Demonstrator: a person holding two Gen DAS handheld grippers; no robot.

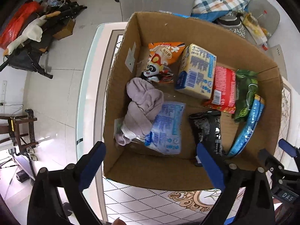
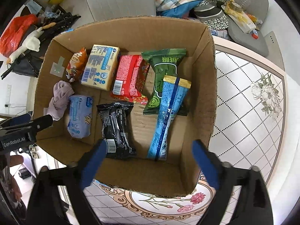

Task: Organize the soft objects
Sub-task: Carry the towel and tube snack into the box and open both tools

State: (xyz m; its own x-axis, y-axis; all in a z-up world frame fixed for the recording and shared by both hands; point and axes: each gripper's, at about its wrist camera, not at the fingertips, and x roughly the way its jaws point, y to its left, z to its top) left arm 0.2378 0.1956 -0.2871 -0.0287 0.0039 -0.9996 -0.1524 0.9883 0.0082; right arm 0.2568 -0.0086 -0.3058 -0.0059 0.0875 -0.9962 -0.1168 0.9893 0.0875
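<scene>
Lying inside the open brown cardboard box (image 2: 204, 71) are the soft goods: a crumpled mauve cloth (image 1: 144, 103) touching a pale blue soft packet (image 1: 166, 127), a black wrapper (image 2: 116, 129), a long blue pouch (image 2: 166, 120), and green, red and yellow packs behind. Both left tongs (image 1: 150, 166) and right tongs (image 2: 148, 163) hover spread and empty above the near wall. Judged mid-sorting; the next grasp needs a descent clearing that wall. Bare cardboard floor lies between packets; the tiled worktop (image 2: 247, 112) is free rightward.
</scene>
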